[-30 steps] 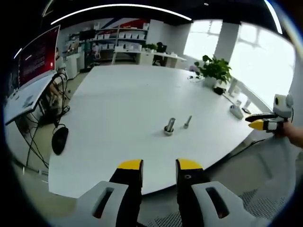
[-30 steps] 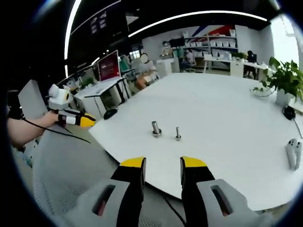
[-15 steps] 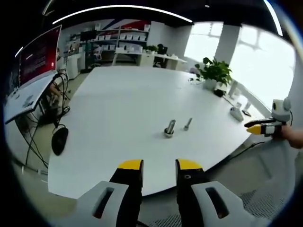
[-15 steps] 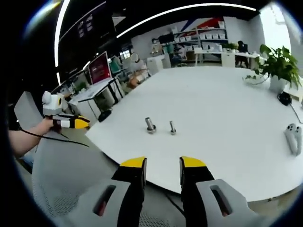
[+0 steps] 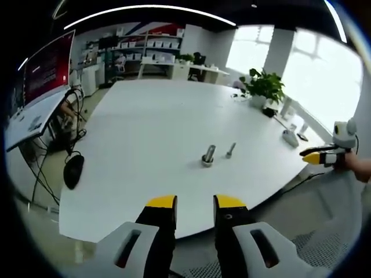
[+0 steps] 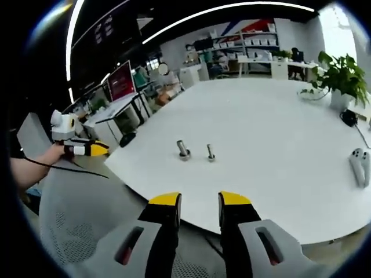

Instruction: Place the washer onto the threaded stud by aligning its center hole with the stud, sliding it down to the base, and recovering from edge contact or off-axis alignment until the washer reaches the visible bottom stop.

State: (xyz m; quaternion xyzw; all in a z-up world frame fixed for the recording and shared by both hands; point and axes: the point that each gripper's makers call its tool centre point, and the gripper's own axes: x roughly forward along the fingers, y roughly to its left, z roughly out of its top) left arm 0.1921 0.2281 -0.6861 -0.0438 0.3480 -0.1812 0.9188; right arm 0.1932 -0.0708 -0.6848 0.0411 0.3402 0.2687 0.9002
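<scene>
Frankly, the washer is too small for me to make out. Two upright metal pieces stand close together mid-bench: a thicker stud on a wide base (image 5: 207, 156) and a thinner bolt (image 5: 230, 150). My left tool (image 5: 194, 204) and right tool (image 6: 200, 202) both hang off the edge of the white bench (image 5: 145, 121), jaws parted and empty. The risk as I see it is reaching for the wrong piece, or dropping the washer tilted so it catches on the threads.
</scene>
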